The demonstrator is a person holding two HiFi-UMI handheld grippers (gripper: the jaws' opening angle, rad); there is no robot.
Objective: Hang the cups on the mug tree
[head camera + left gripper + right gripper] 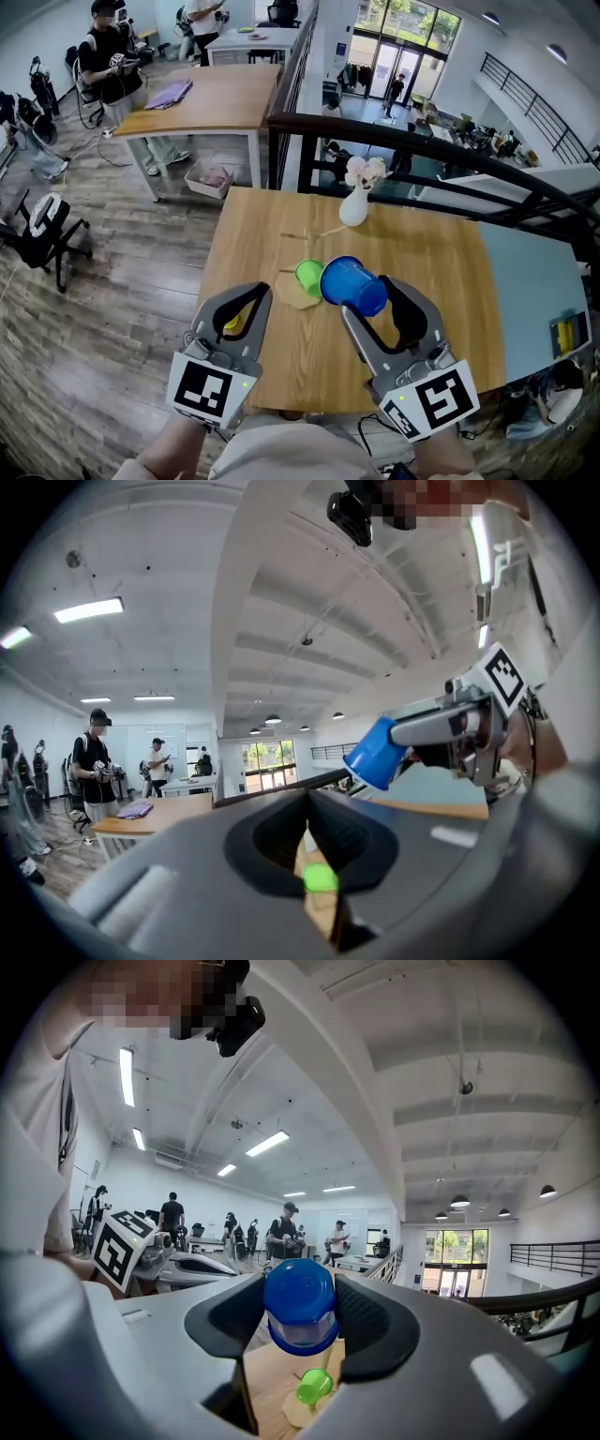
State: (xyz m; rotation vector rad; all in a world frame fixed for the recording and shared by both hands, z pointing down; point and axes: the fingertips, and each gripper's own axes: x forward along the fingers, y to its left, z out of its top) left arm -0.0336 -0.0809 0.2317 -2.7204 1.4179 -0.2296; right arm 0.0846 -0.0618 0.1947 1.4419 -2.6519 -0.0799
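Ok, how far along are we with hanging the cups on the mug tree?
One looks done: the small green plastic cup appears to hang on the pale wooden mug tree. In hand: the right gripper grips the blue plastic cup near the tree. Left: hanging it. The left gripper is shut, empty.

Daylight from the glass doors ahead of my right claw and strip lights above it make everything bright and even, with only soft shadows on the table beneath, while the fisheye bends the edges into black corners and blurs my near jaws.
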